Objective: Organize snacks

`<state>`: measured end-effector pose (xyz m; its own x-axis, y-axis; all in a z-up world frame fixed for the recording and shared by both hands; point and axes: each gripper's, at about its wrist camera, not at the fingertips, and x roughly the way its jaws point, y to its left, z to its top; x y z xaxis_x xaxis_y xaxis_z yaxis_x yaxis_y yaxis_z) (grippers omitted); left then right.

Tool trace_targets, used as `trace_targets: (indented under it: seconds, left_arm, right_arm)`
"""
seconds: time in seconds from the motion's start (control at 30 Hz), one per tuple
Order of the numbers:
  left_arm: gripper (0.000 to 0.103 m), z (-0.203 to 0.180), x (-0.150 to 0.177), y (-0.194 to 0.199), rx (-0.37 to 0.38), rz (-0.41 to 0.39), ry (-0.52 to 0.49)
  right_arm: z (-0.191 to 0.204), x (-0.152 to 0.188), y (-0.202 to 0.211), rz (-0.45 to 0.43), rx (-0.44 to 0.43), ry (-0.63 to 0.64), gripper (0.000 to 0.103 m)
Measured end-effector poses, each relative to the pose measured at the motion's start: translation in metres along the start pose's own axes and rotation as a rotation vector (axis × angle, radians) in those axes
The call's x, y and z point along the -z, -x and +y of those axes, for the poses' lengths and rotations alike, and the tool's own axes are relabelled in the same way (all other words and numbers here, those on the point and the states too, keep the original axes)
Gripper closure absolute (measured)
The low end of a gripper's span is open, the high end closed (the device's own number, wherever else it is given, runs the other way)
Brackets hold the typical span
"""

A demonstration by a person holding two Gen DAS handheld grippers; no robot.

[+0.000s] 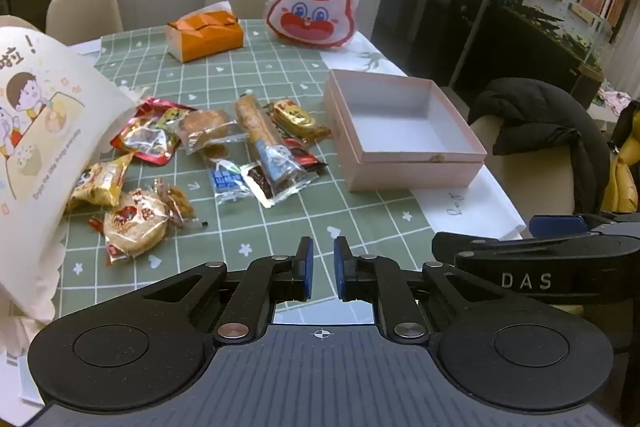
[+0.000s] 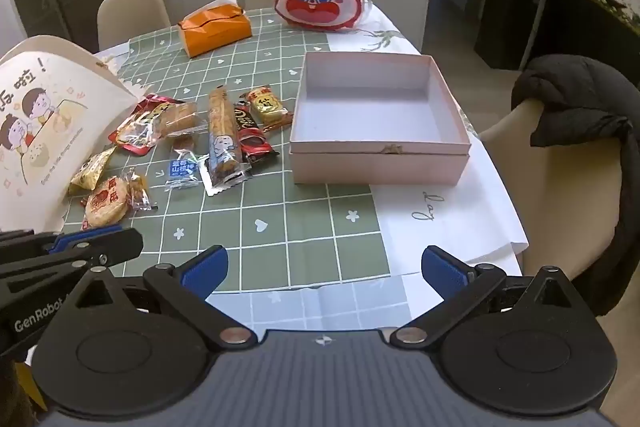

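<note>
The illustrated paper bag (image 1: 40, 131) is cut off at the left edge; small print on the snack wrappers (image 2: 182, 169) is unreadable.

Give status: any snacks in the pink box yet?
Done: nothing packed. The pink box sits open and empty.
In hand: nothing. The left tool is shut on nothing, the right tool is open, and both are short of the pile.
Left: all the snacks lie loose on the green cloth beside the box.
</note>
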<state>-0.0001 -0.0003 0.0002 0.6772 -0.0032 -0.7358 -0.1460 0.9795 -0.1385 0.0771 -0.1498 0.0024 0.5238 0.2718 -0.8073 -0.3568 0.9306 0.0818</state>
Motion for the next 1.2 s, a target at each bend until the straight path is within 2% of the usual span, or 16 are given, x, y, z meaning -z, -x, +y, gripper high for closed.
trace_targets:
  seconds: [0.3, 0.37, 0.4, 0.63, 1.2]
  left_arm:
    - [0.089, -0.007, -0.002, 0.005, 0.003, -0.019, -0.021]
    - [0.089, -0.002, 0.004, 0.008, 0.009, -0.005, 0.013]
    - [0.089, -0.002, 0.005, 0.009, 0.008, -0.003, 0.015]
    - [0.089, -0.001, 0.005, 0.005, 0.009, 0.029, 0.028]
    - [0.089, -0.002, 0.007, 0.004, 0.012, 0.046, 0.033]
  right_arm:
    - [-0.003, 0.001, 0.005, 0.002, -0.034, 0.027, 0.0]
    - [-0.005, -0.003, 0.009, -0.002, -0.039, 0.037, 0.0]
    - [-0.002, -0.001, 0.009, 0.003, -0.03, 0.007, 0.0]
    - [-0.002, 0.002, 0.005, 0.023, -0.019, 0.015, 0.0]
    - [-0.004, 0.004, 0.007, 0.03, -0.019, 0.01, 0.0]
